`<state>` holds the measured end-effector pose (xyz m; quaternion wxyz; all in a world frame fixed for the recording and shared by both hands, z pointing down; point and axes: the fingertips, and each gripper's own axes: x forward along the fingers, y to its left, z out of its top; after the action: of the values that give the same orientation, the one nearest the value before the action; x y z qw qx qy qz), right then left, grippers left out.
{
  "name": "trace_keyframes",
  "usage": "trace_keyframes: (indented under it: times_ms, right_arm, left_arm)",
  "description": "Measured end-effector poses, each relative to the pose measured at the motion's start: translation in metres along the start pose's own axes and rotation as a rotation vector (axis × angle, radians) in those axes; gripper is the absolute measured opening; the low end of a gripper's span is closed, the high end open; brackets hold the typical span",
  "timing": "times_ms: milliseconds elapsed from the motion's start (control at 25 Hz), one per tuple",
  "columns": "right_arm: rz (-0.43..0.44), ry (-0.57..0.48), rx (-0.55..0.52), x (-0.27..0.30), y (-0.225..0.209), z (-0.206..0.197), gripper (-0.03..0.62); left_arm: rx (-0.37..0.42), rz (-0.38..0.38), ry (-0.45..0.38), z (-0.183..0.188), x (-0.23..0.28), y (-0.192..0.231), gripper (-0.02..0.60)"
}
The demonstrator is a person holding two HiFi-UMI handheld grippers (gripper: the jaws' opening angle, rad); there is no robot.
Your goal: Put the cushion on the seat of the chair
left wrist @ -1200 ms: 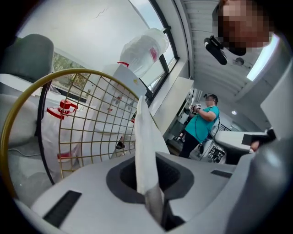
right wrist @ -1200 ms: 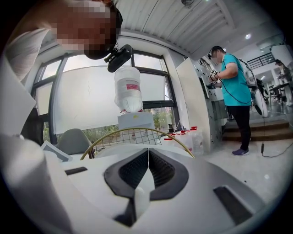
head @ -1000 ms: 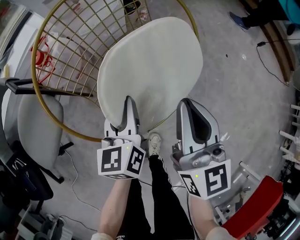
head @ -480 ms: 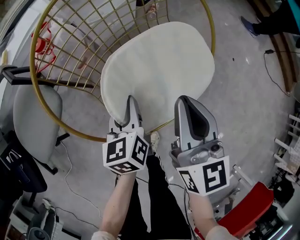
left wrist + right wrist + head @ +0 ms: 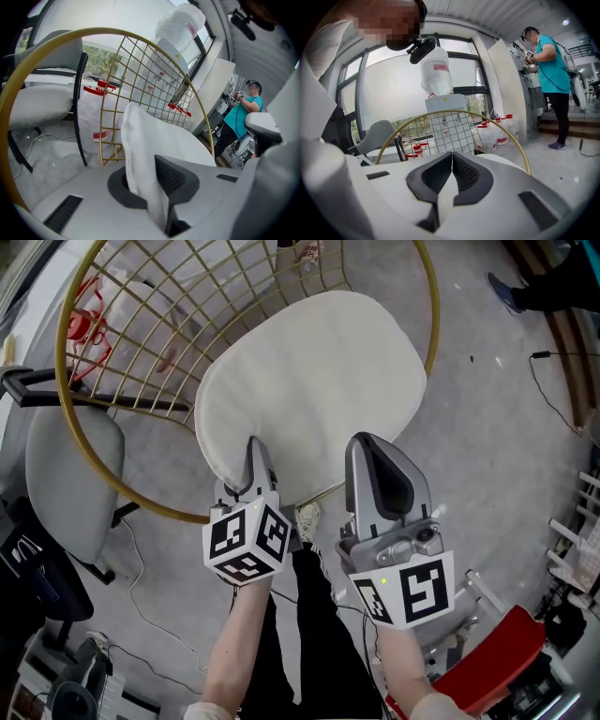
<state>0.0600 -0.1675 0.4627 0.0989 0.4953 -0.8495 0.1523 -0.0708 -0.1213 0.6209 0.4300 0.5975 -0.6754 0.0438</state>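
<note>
A cream oval cushion [image 5: 314, 395] hangs over the round gold wire chair [image 5: 141, 324], covering the right part of its ring. My left gripper [image 5: 253, 460] is shut on the cushion's near edge. In the left gripper view the cushion [image 5: 140, 154] stands as a folded white ridge pinched between the dark pads [image 5: 173, 180]. My right gripper [image 5: 370, 451] is shut on the same near edge further right. In the right gripper view a thin cream strip of cushion [image 5: 443, 201] shows between the pads [image 5: 464, 176]. The chair's seat is hidden under the cushion.
A grey office chair [image 5: 70, 474] stands close on the left of the gold chair. White bags and jugs with red caps [image 5: 84, 348] sit behind the wire back. A person in teal [image 5: 548, 70] stands far right. A cable [image 5: 553, 371] lies on the floor, and red equipment [image 5: 502, 662] sits at lower right.
Both grippers have come down with the cushion, which now lies lower over the gold ring. The left gripper has tilted and rolled a little.
</note>
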Motion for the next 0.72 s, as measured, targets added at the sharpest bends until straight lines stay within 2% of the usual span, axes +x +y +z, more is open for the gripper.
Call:
trace_keyframes:
  times_ms: [160,320,480,560,720]
  right_arm:
    - [0.004,0.011,-0.001,0.001,0.002,-0.005,0.017]
    - [0.011,0.014,0.001,0.002,0.008,-0.008,0.017]
    - [0.027,0.01,0.007,0.003,0.016,-0.007,0.017]
    - [0.036,0.01,0.006,0.003,0.019,-0.007,0.017]
    - [0.05,0.012,-0.001,0.001,0.028,-0.008,0.017]
  left_arm:
    - [-0.005,0.008,0.027,-0.002,0.006,0.004,0.055]
    - [-0.042,0.003,0.055,-0.004,0.008,0.007,0.066]
    - [-0.053,0.015,0.057,-0.001,0.009,0.012,0.106]
    - [-0.041,0.033,0.032,0.005,0.009,0.015,0.142]
    - [-0.011,0.116,-0.022,0.018,0.007,0.026,0.251]
